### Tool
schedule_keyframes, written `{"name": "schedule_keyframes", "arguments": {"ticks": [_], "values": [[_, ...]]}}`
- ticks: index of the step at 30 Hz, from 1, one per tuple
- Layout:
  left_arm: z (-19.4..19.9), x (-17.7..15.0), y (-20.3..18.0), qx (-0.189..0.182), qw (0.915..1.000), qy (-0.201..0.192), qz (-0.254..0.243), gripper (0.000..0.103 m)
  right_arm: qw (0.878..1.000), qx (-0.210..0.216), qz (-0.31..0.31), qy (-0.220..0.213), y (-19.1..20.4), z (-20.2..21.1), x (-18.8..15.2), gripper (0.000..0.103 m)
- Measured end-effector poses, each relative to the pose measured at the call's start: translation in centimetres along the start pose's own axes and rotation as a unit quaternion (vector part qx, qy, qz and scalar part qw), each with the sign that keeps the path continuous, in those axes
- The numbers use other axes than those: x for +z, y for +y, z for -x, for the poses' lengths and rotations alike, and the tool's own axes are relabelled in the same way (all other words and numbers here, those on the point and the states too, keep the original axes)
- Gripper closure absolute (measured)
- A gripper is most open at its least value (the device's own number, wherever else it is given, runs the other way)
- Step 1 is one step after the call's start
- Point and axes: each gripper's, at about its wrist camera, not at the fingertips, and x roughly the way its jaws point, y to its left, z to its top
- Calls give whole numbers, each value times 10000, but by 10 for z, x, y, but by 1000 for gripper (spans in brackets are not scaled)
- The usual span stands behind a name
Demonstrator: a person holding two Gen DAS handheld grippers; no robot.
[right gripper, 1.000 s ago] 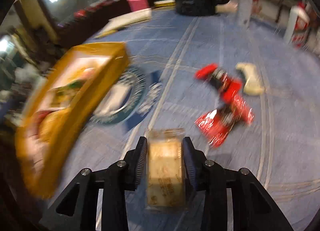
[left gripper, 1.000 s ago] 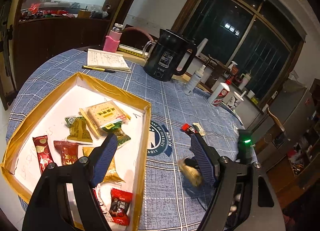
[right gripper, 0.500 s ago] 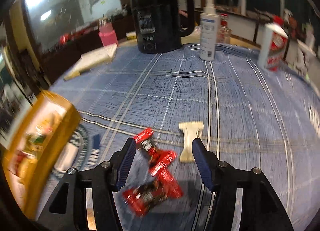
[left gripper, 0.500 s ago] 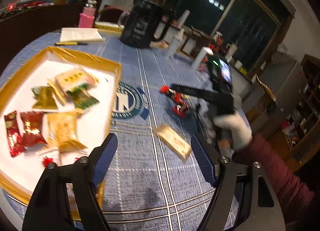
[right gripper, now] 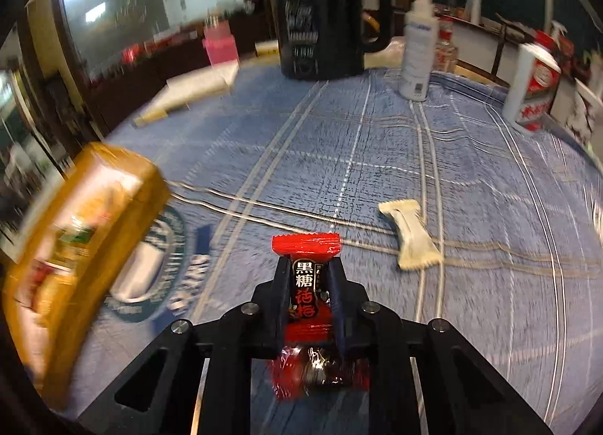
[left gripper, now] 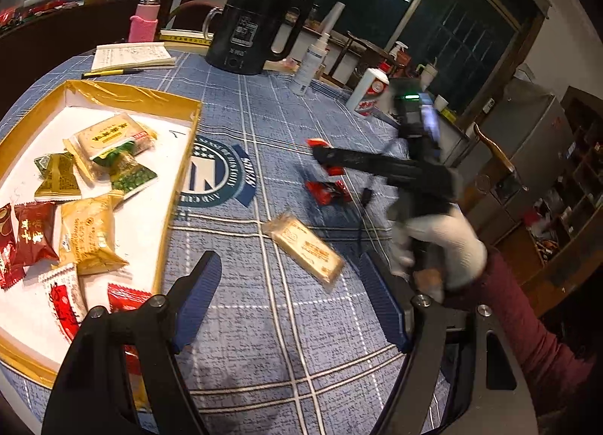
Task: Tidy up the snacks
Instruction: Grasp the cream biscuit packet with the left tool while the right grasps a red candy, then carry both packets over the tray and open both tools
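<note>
Pinching red candy [right gripper: 311, 284] in right tongs [right gripper: 309, 286], left tongs [left gripper: 288, 297] spread, kettle [right gripper: 324, 16] beyond.

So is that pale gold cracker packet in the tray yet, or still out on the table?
Out. The gold cracker packet lies flat on the blue tablecloth, right of the tray, between the open left tool's fingers.

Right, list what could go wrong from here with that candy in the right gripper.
1. The right gripper pinches the red candy by its thin wrapper; it may slip on the way to the gold-rimmed tray.
2. A second red candy lies just under the fingers and could get dragged along.
3. The open left gripper hovers over the tan cracker pack beside the tray, so the two grippers may cross paths.
</note>
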Motion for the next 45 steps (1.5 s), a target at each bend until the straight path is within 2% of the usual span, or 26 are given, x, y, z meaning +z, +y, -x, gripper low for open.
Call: {"name": "schedule_keyframes", "arguments": {"ticks": [3,6,8,10,15,19,23,28,29,30,31,35,40,45], "values": [[-11,-4,-9,-65,9998,208,-31,27,9983,420,-386,-150,-14,36,-21,83],[-34,-12,-18,-165,9984,534,-8,27,9965,495,-604,-308,-26,56,-45,83],[-49,-15,-24,-1,9977,678,-80,27,9956,486,-700,-398,-34,60,-57,83],[-64,-15,-31,352,9964,731,-234,28,9925,620,-962,-418,-47,57,-66,83],[-90,-7,-38,871,9923,808,-338,34,9868,860,-1246,-578,-65,49,-73,83],[-110,-1,-48,1183,9884,810,-506,35,9863,771,-1217,-804,-69,56,-78,82],[-127,2,-53,1447,9843,773,-651,35,9822,931,-1433,-785,-77,55,-82,82],[-133,-5,-60,1718,9769,634,-1105,36,9802,992,-1455,-900,-78,61,-82,82],[-133,-4,-61,1741,9760,643,-1141,39,9802,994,-1458,-901,-78,61,-81,82],[-133,-4,-63,1800,9740,638,-1219,54,9801,997,-1469,-889,-78,60,-81,82],[-132,-4,-64,1801,9732,620,-1291,70,9800,995,-1482,-878,-77,60,-81,82],[-130,-4,-63,1750,9728,628,-1380,72,9802,949,-1515,-853,-79,57,-82,82],[-109,-3,-55,1346,9845,428,-1041,72,9810,823,-1559,-809,-81,52,-83,82],[-60,0,-44,1002,9925,-73,-698,72,9796,762,-1700,-758,-87,48,-84,82]]}}
